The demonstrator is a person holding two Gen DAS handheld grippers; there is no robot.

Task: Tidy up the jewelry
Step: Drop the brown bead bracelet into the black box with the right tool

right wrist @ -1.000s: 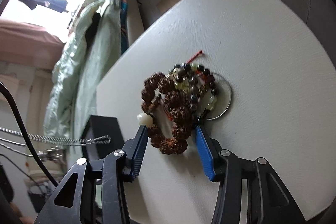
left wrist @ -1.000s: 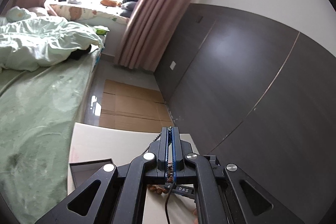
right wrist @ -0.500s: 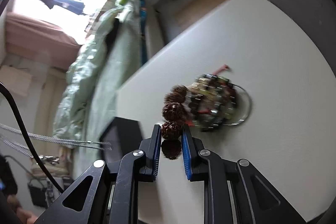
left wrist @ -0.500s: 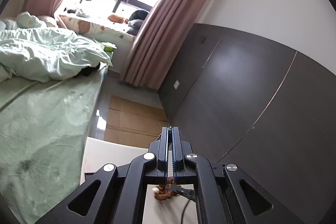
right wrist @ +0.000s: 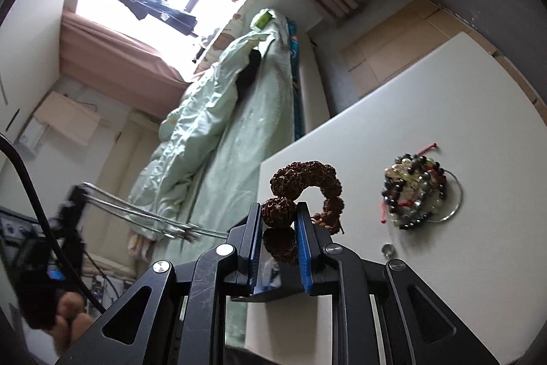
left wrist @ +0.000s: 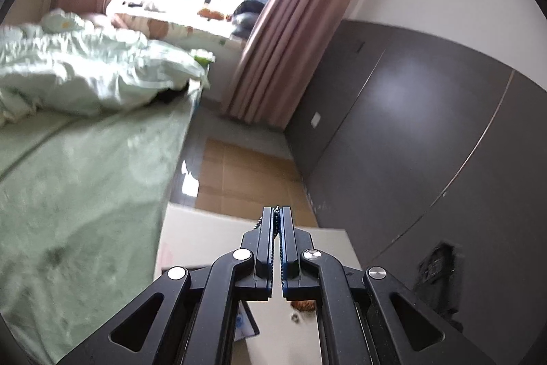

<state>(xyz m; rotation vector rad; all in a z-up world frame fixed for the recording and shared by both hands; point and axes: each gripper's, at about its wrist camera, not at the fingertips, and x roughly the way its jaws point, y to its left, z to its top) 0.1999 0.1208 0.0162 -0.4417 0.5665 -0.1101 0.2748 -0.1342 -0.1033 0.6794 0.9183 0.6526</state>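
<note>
Worktop (right wrist: 427, 112): white, bed alongside. A dark box (left wrist: 247, 320) sits low under my left tongs, mostly hidden.

Right tongs (right wrist: 279, 219): closed tight on one bead of the brown seed bracelet (right wrist: 307, 180), rest of the loop raised off the worktop. Step in hand: carrying it off, I judge toward the box.

Mixed bead bracelets (right wrist: 415, 190) lie in a heap on a wire bangle (right wrist: 456, 204), well apart from the lifted loop.

Left tongs (left wrist: 277, 221): nearly shut, thin chain (left wrist: 259, 222) pinched at the tips.

Next: lower the loop in clear of the box wall before releasing.
</note>
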